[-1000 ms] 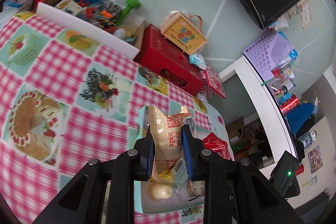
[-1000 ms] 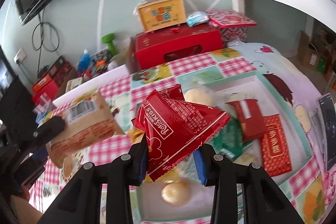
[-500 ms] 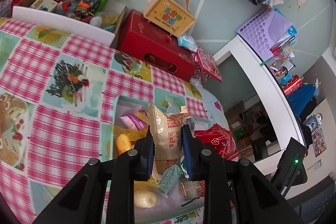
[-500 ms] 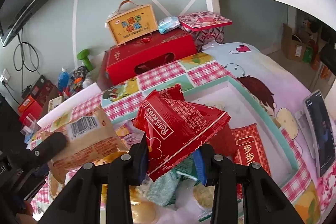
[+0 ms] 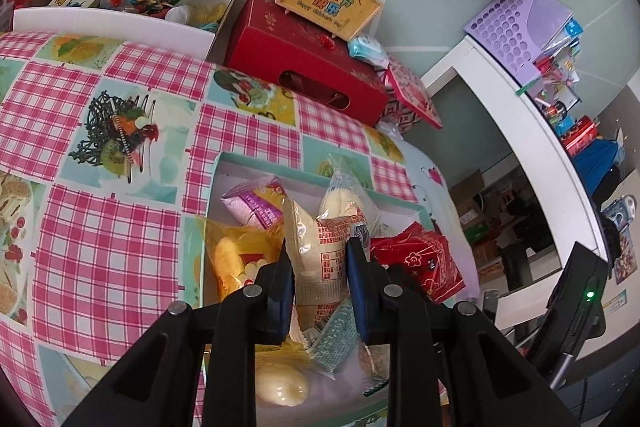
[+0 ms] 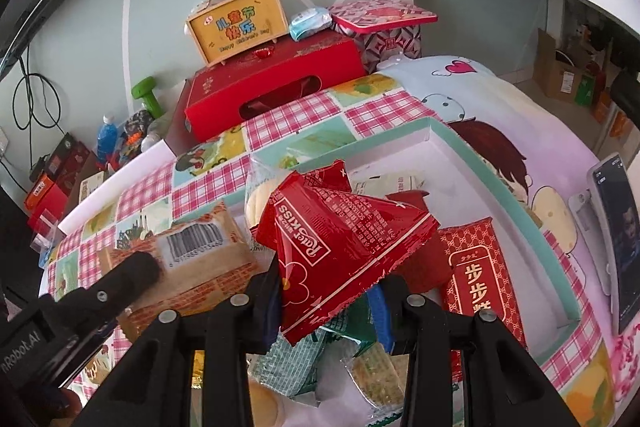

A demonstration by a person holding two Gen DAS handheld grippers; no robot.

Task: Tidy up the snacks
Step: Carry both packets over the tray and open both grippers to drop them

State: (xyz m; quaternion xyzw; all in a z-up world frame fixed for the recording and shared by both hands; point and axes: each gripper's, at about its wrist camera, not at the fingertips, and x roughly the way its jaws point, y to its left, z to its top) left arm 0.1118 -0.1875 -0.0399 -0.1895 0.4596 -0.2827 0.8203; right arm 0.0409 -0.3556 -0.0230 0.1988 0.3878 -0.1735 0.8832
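Left hand-held gripper [image 5: 320, 267]: squeezed tight on a tan bag [image 5: 318, 247], held up over the tray [image 5: 200, 227]. Right hand-held gripper [image 6: 326, 297]: squeezed tight on a red bag [image 6: 340, 247], also up over the tray [image 6: 500, 179]. Down in the tray: more snacks (a yellow bag [image 5: 232, 251], a purple-and-white bag [image 5: 252, 207], a red pack [image 6: 480, 267], a green pack [image 6: 292, 359]). Tray flat on the worktop [image 5: 100, 227] with its pink check cloth. Behind it, a red box [image 5: 300, 67].
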